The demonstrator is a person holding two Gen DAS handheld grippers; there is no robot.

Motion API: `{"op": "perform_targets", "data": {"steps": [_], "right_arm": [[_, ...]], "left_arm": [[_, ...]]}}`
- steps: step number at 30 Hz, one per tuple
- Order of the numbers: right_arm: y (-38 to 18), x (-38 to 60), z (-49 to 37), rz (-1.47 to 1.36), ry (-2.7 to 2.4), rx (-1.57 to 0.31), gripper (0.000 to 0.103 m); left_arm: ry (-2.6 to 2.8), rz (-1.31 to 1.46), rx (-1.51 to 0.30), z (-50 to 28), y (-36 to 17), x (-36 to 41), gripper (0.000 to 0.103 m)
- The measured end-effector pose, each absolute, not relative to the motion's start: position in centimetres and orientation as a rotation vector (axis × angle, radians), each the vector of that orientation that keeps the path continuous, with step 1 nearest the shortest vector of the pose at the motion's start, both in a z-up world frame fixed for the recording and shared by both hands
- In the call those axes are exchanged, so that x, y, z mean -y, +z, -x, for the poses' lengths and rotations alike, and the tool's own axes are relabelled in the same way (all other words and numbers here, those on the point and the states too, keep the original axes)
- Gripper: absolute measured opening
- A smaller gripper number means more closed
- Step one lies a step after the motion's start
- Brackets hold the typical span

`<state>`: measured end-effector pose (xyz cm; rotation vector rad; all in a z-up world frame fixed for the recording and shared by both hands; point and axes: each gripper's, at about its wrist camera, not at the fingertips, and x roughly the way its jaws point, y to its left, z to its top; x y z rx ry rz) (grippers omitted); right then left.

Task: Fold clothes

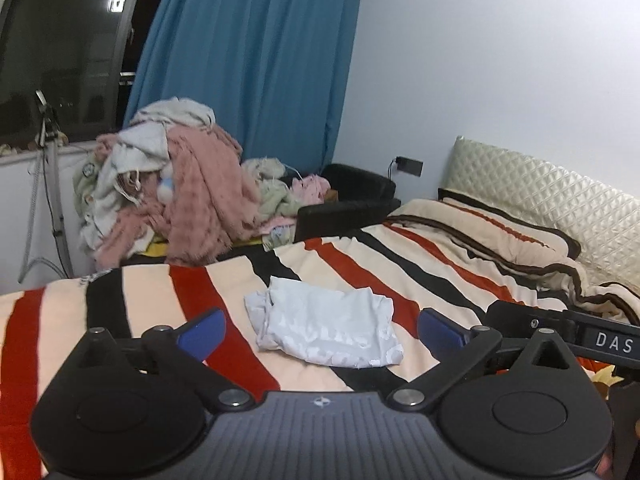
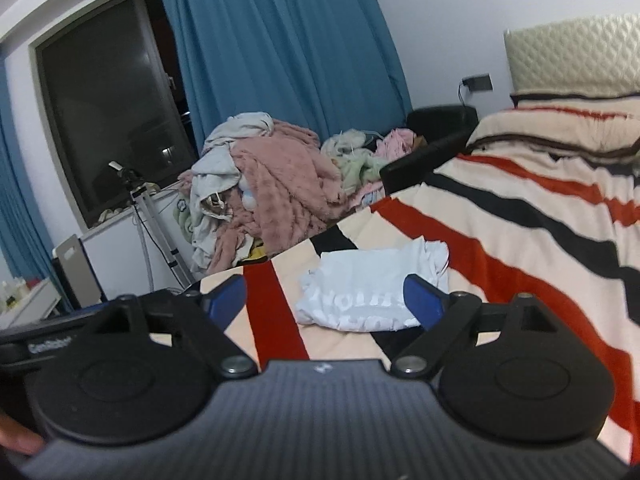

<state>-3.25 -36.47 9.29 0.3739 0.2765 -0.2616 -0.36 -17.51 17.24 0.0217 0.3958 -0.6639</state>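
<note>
Both grippers, left and right, are held released and empty above the bed. A folded white shirt lies there; next, another garment from the pile is judged needed.

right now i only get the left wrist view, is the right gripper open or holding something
Observer: The right gripper is open with nothing between its pads. The shirt lies on the bed beyond it.
Operator: anything left of the window that i cant see
Observer: Yes, a second blue curtain hangs on the window's left side.
Operator: and lower down there
Observer: A flat grey device stands beside the white cabinet under the window.
</note>
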Motion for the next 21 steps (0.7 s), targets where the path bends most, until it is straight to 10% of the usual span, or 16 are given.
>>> {"op": "perform_targets", "data": {"steps": [21], "right_arm": [[1.8, 31.4, 6.9, -0.224, -0.307, -0.223, 0.087]], "left_arm": [[-0.577, -0.013, -0.269, 8.2, 11.1, 10.7, 0.103]]}}
